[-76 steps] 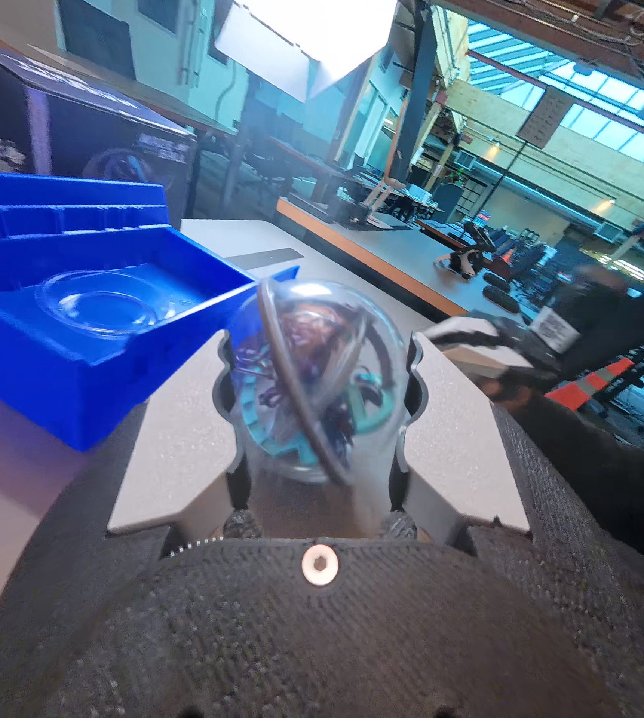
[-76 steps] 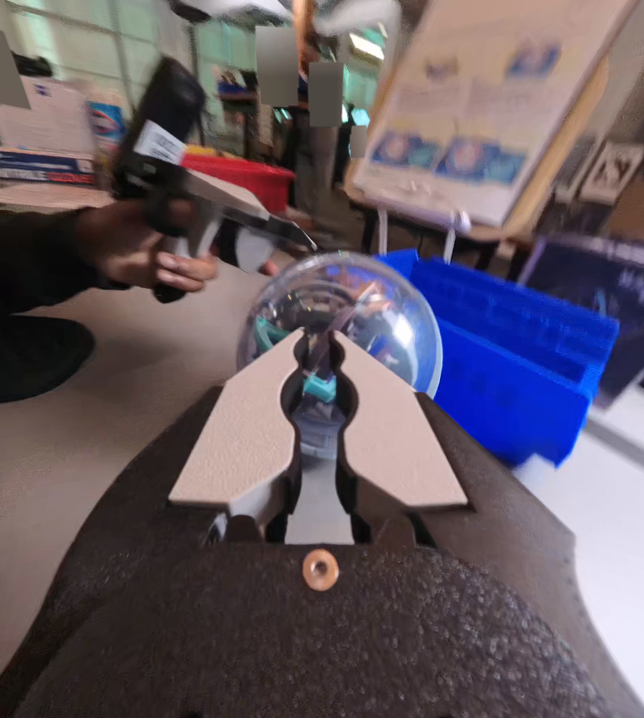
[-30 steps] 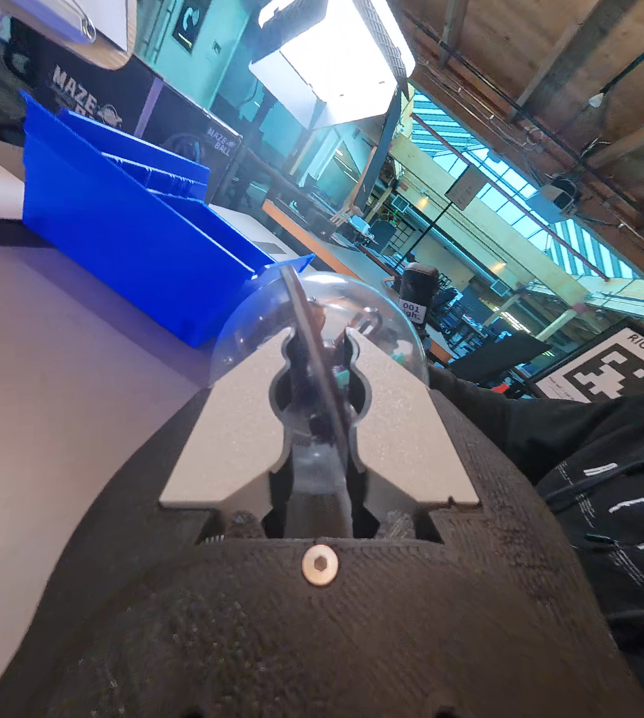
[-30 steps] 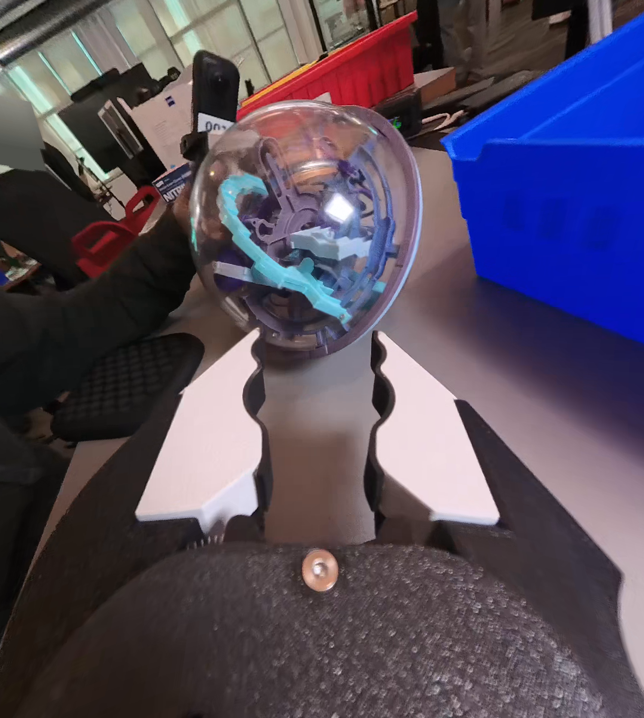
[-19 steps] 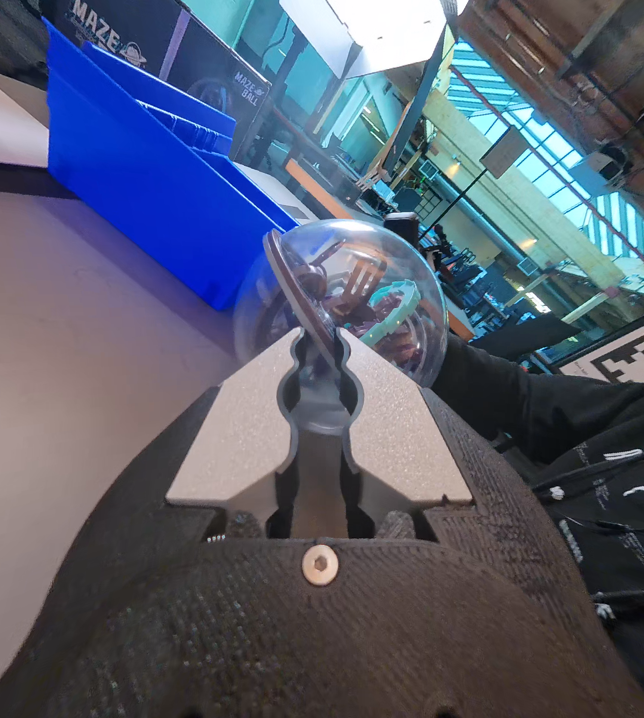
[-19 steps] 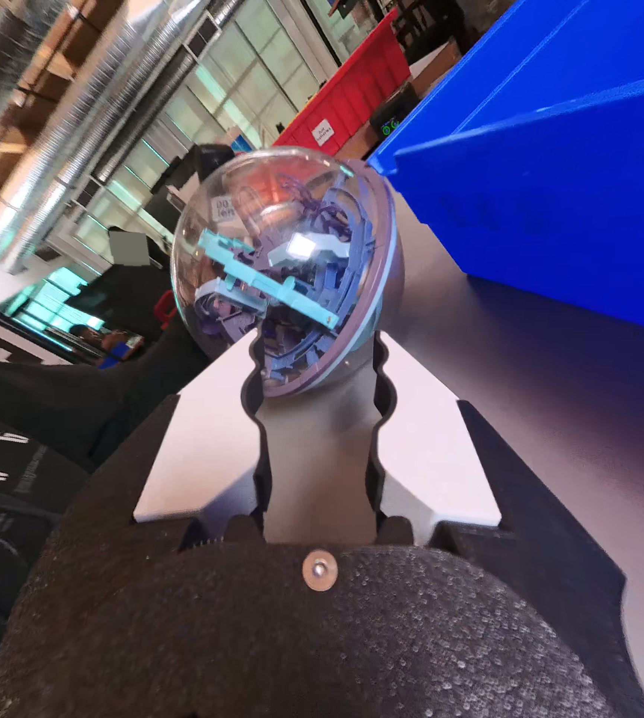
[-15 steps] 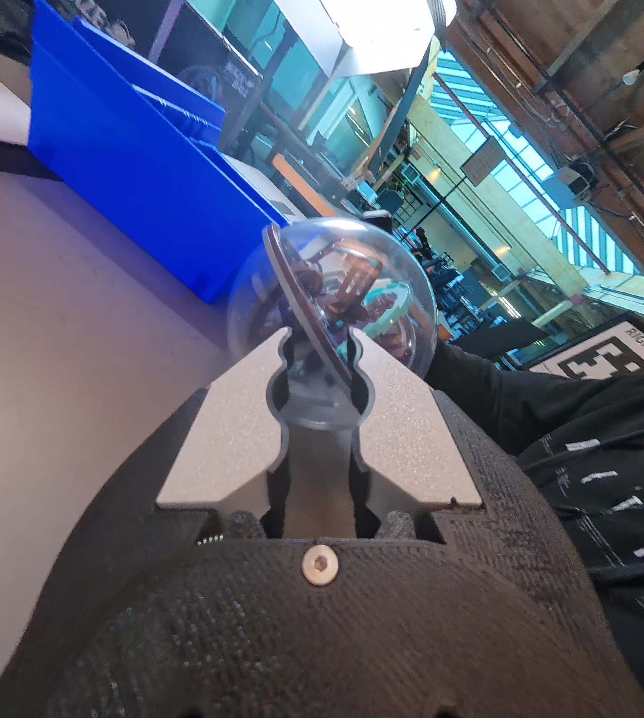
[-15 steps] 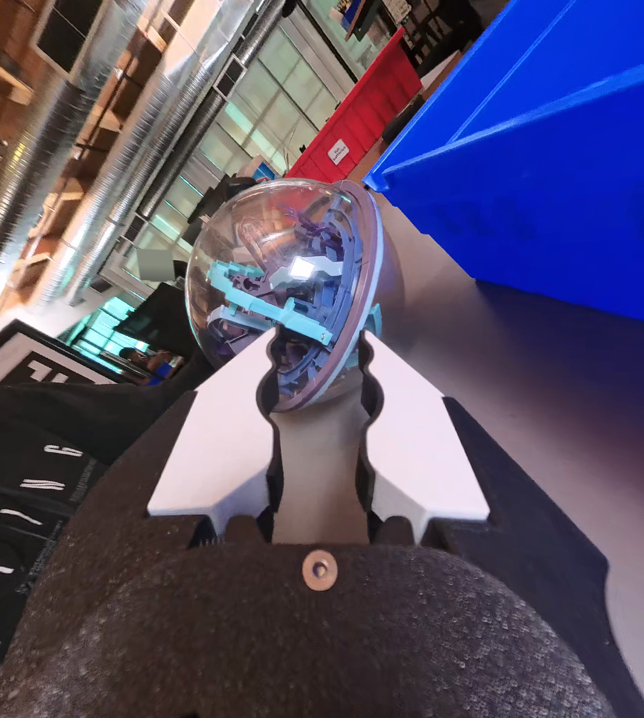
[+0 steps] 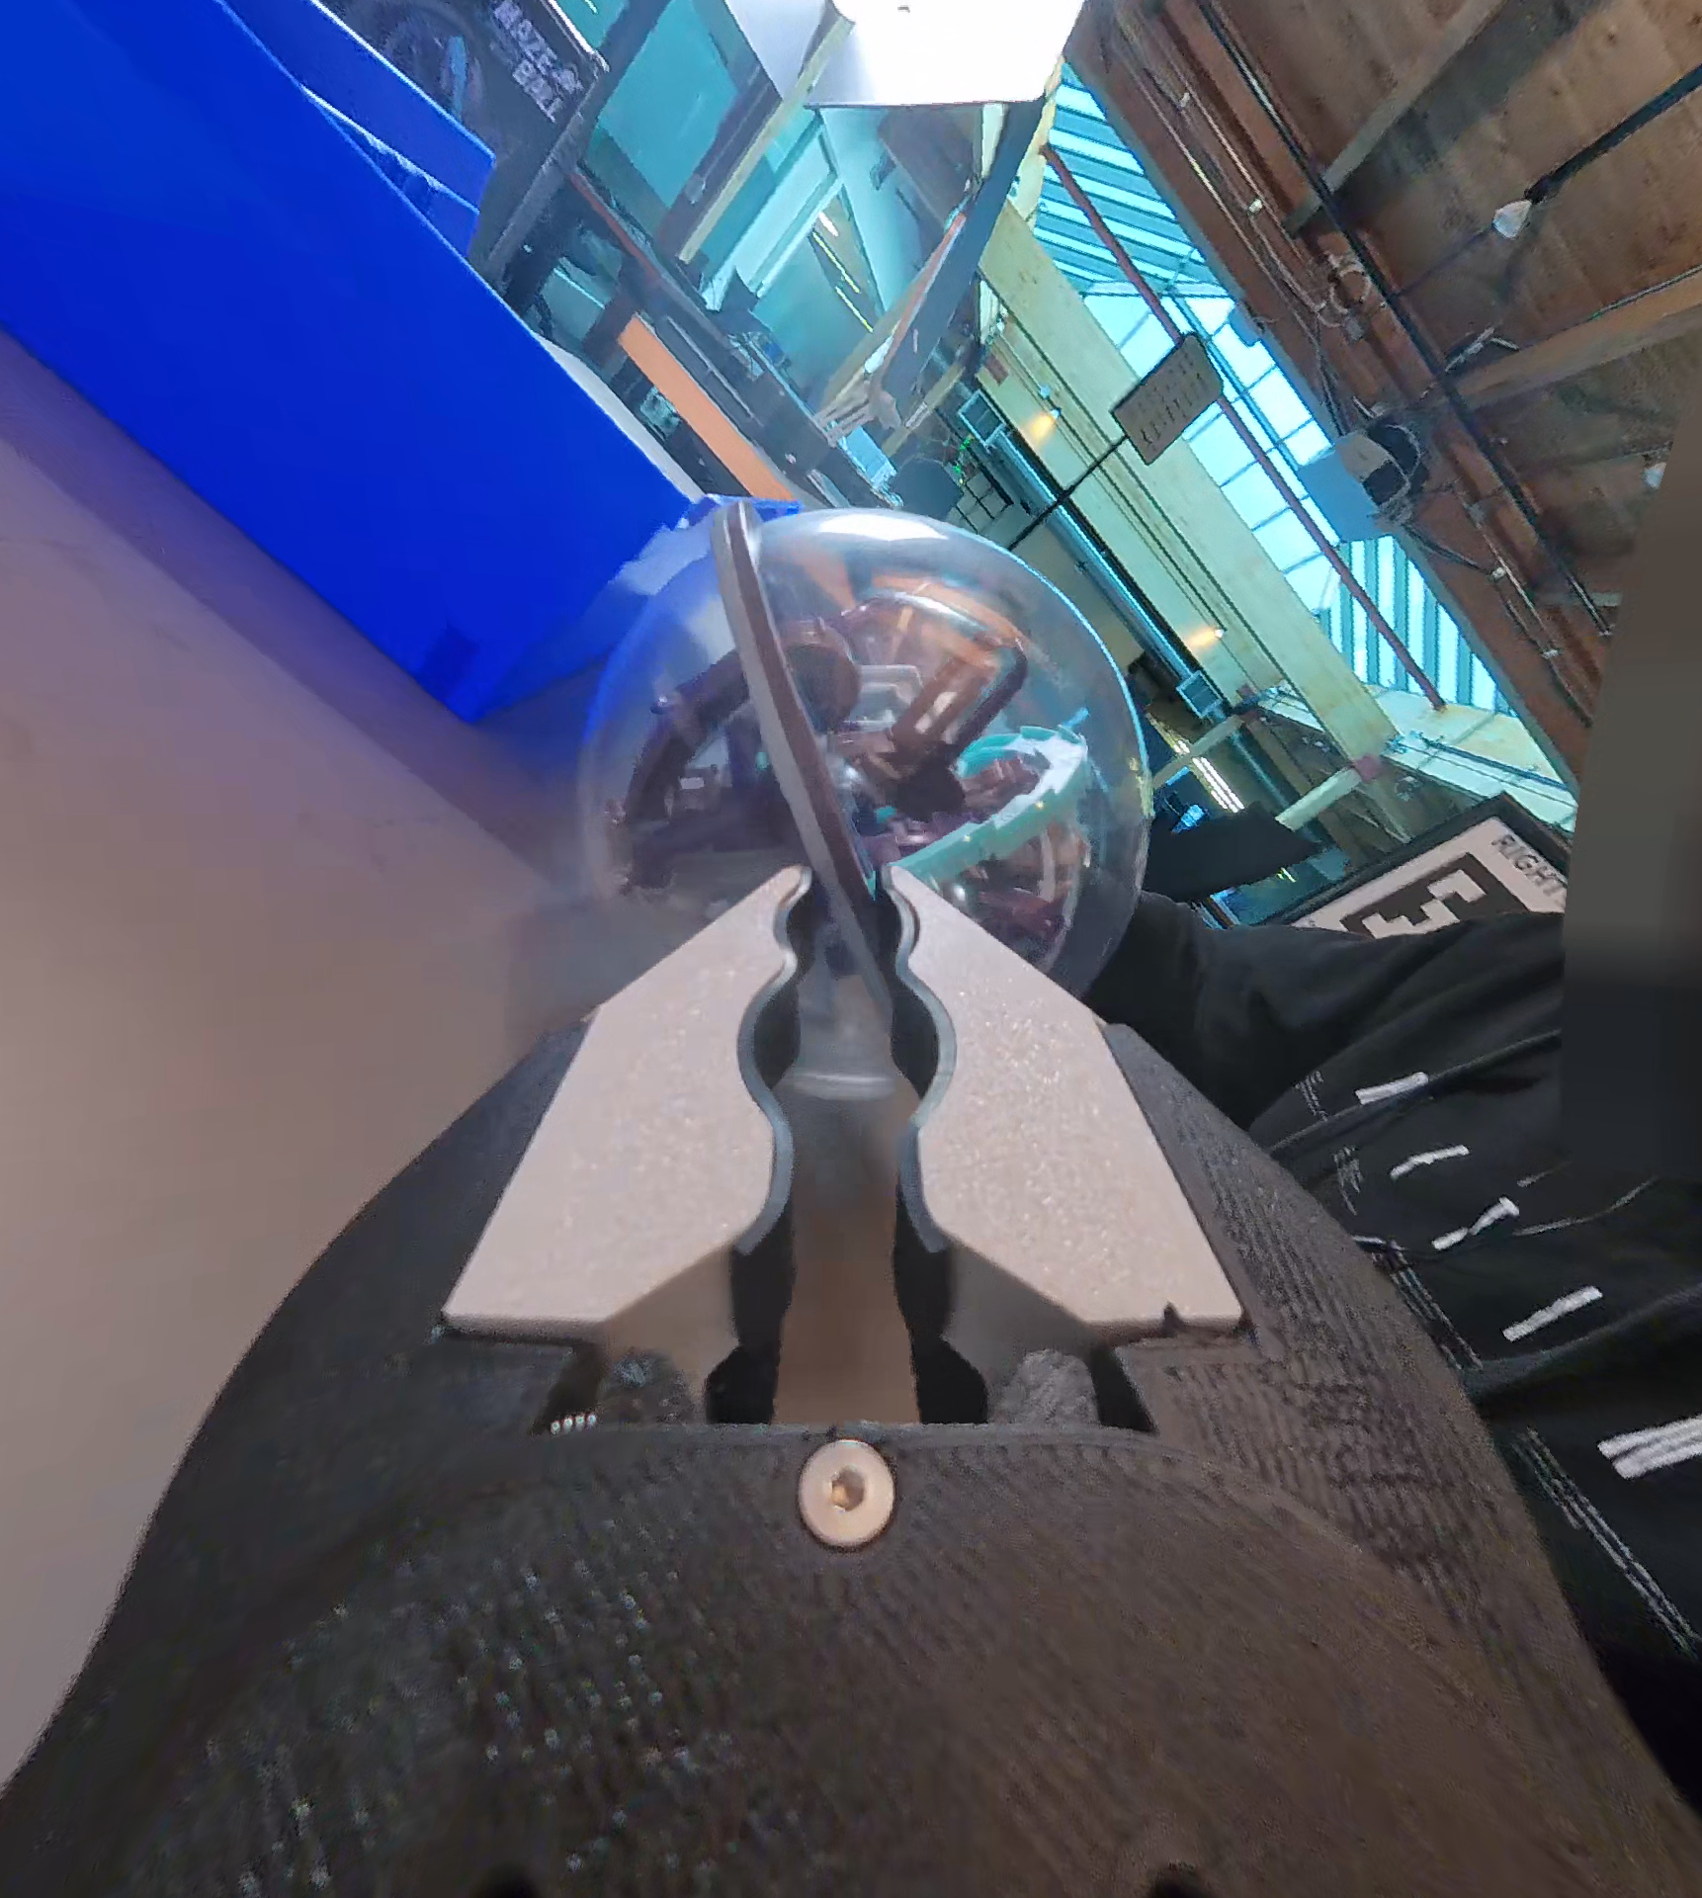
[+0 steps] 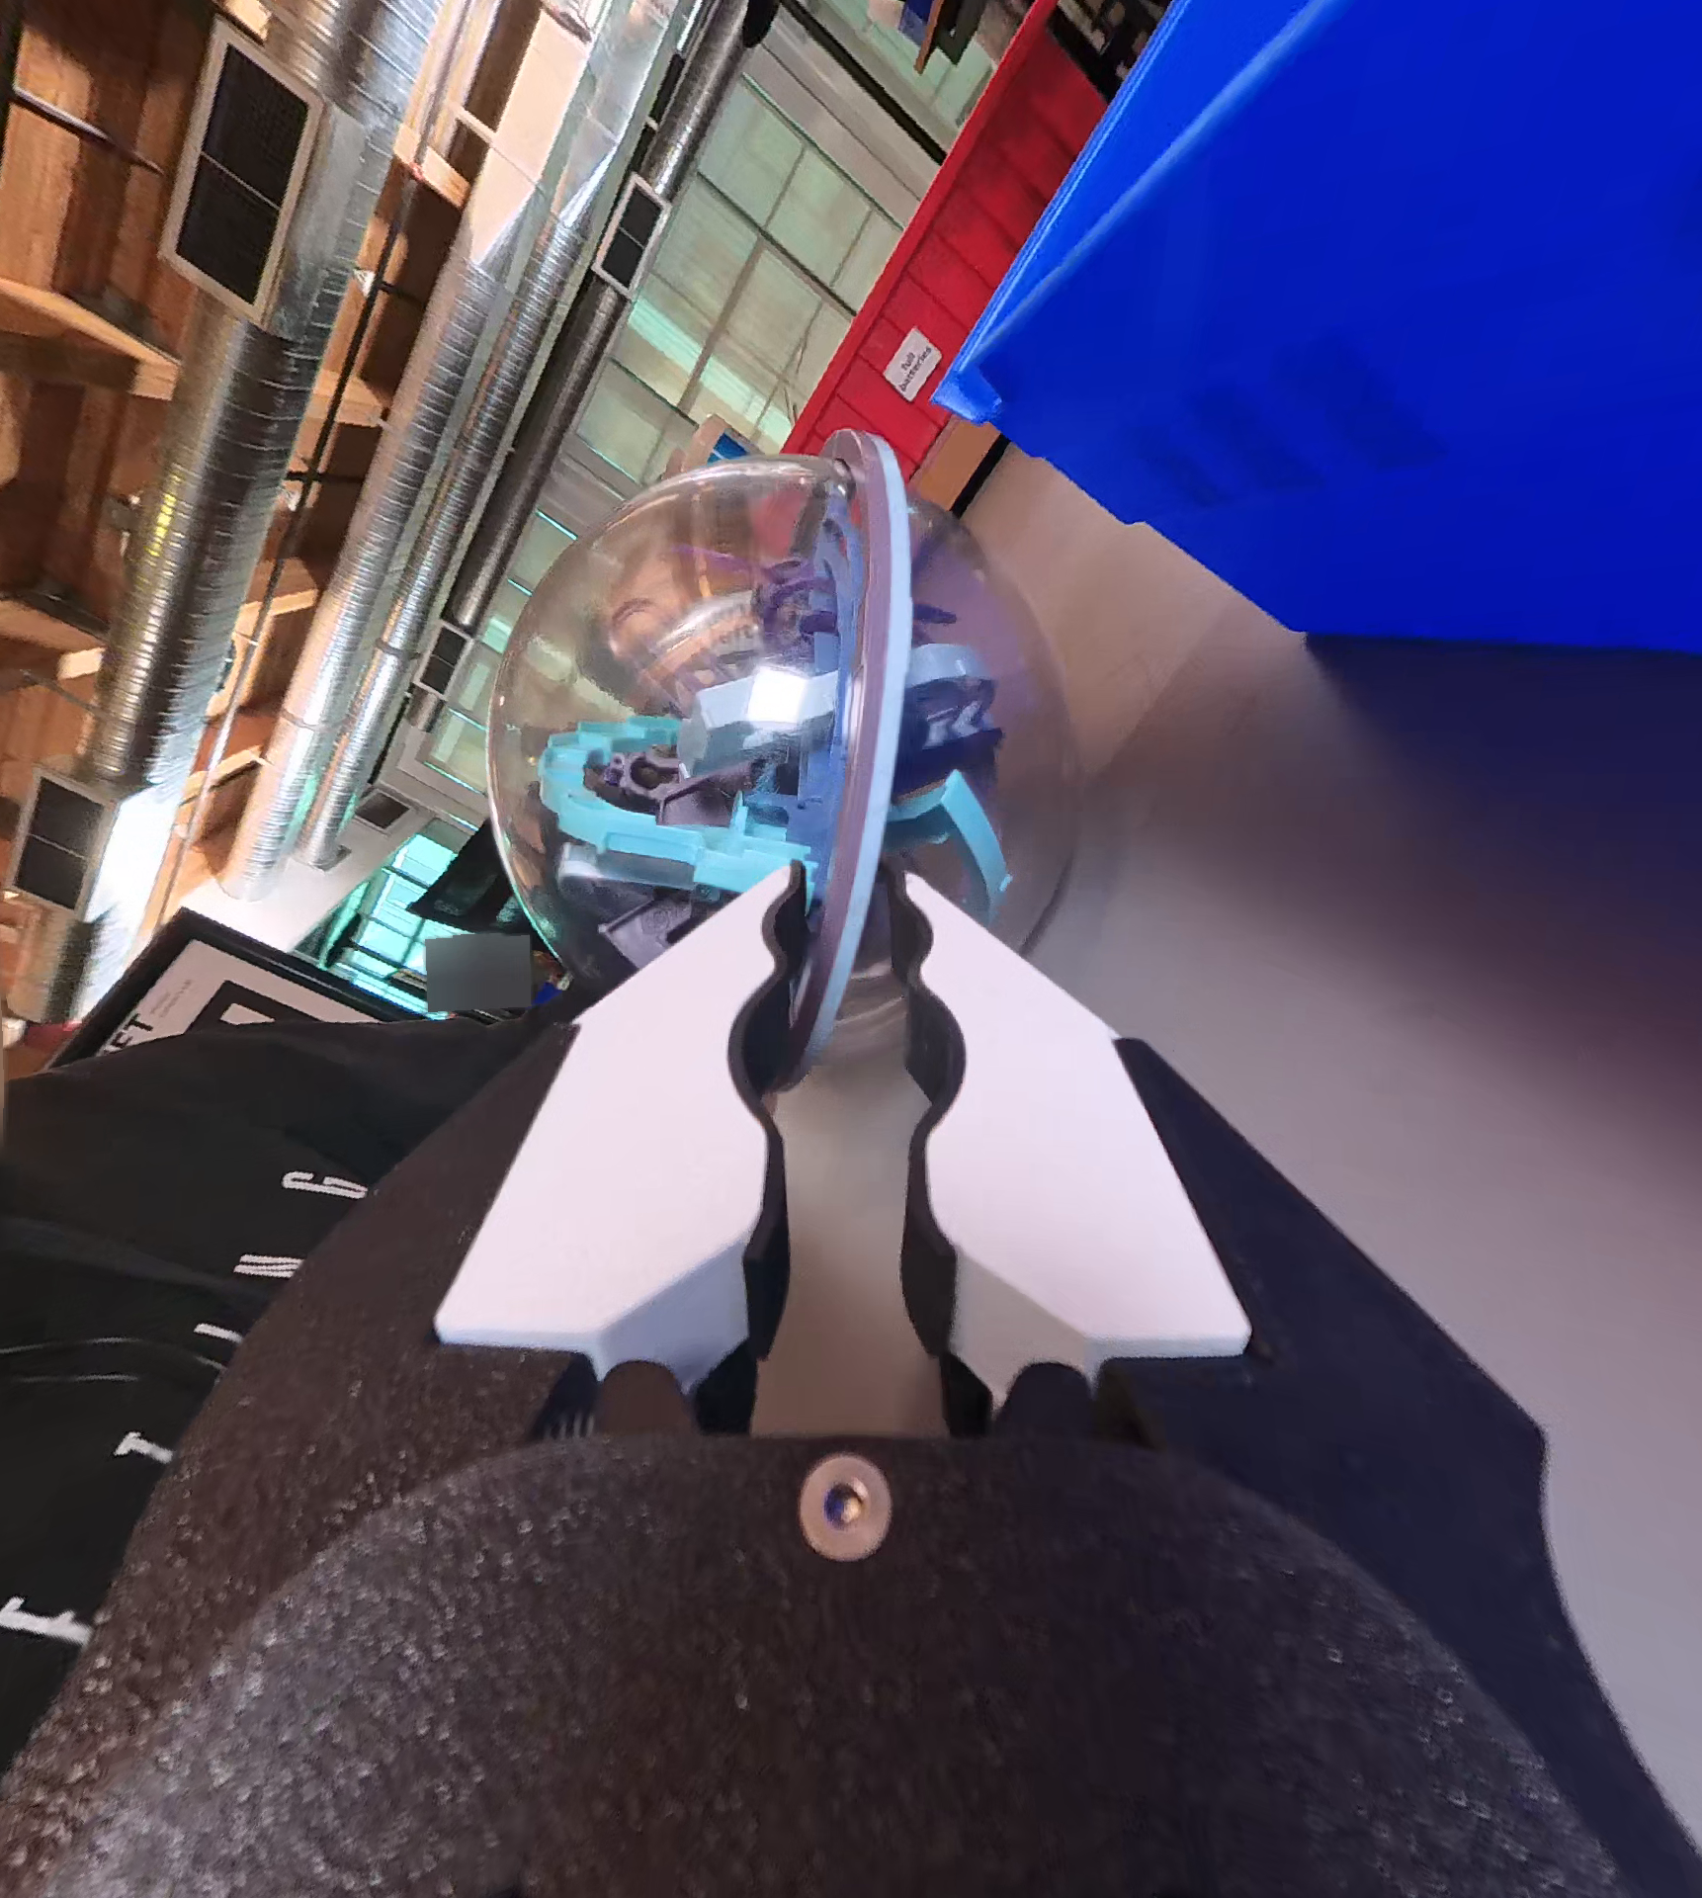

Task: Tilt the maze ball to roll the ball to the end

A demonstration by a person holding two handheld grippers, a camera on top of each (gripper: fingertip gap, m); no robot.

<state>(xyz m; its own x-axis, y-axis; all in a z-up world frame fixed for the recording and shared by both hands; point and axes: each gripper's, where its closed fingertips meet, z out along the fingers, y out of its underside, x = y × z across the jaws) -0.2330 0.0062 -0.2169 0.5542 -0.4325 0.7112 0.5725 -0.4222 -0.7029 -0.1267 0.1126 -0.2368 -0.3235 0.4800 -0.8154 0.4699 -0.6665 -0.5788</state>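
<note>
The left gripper [image 9: 842, 904], a black textured body with two pale grey wedge-shaped fingers [image 9: 662, 1109], is rolled well off level, its fingertips drawn close together with only a thin dark rim pinched between them. The right gripper [image 10: 845, 904], black with two white wedge-shaped fingers [image 10: 621, 1150], is tilted steeply too, its jaws narrowed on the same kind of thin rim. A black sleeve [image 9: 1288, 986] with white markings reaches across beside each gripper.
</note>
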